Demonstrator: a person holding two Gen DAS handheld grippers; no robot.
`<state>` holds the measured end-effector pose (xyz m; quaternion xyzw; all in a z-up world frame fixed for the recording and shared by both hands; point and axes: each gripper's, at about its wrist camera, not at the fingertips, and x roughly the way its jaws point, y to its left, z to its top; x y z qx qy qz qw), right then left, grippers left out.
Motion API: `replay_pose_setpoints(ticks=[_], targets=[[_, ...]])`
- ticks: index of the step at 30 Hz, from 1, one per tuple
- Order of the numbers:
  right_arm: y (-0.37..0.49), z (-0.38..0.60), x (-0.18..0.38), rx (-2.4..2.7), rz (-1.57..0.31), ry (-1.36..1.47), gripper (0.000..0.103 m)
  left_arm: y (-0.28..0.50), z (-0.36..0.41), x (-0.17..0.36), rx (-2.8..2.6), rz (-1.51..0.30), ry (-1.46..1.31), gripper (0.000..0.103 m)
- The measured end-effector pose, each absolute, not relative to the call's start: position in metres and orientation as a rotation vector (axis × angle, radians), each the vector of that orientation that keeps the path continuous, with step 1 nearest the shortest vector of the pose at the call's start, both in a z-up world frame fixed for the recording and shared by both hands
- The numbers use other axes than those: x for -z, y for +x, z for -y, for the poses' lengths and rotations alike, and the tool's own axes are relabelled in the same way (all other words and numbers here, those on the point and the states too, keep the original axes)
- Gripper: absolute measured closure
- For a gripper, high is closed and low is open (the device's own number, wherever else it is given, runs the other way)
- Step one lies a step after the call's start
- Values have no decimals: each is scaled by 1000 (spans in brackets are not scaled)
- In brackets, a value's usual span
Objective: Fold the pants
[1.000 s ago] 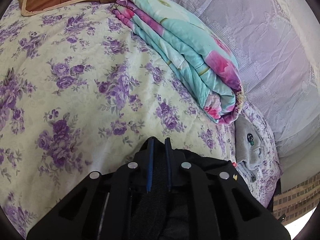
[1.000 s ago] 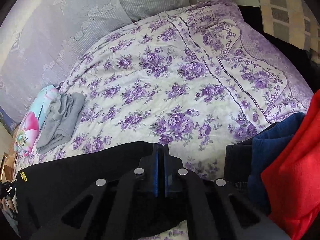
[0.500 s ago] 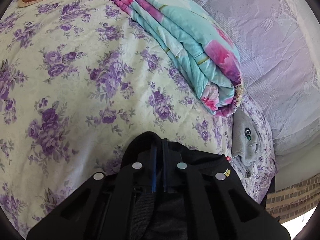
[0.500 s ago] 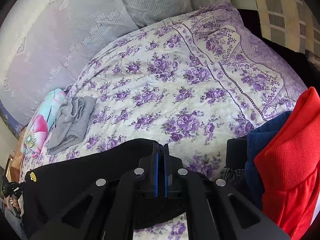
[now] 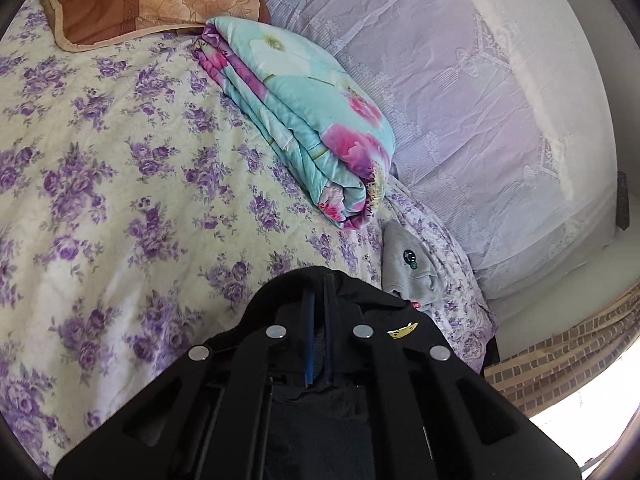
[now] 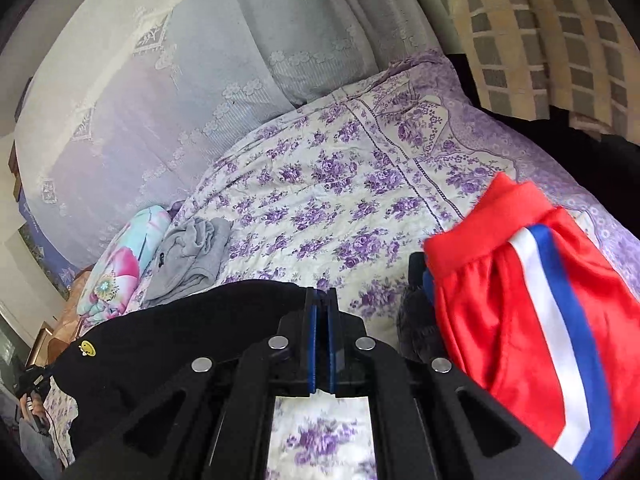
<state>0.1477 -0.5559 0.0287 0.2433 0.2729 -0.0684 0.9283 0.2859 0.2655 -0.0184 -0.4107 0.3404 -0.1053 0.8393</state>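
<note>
The black pants [image 6: 168, 340] with a small yellow smiley badge hang stretched between my two grippers above the purple-flowered bed [image 6: 320, 208]. My left gripper [image 5: 318, 284] is shut on one edge of the black pants [image 5: 384, 320], with dark cloth pinched between its blue pads. My right gripper [image 6: 321, 294] is shut on the other edge of the pants, the cloth running off to the left from its tips.
A folded turquoise floral quilt [image 5: 304, 120] and a brown pillow [image 5: 144, 0] lie at the bed's head. A crumpled grey garment [image 5: 408, 264] lies beside the quilt. A pile with red shorts striped white and blue [image 6: 532, 320] sits at the right. Lace curtain [image 5: 460, 100] lines the far side.
Both grippers have lifted and tilted with the pants held. The right view has swung so the red striped shorts now fill its right side; the left view shows more pillow and curtain.
</note>
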Motion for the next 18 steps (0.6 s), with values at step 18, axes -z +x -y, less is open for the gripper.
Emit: replay_pose_setpoints(ticks=[18], targets=[[-39,567,52,189,-502,725,99,144,-288,72,256,-746,-898,95]])
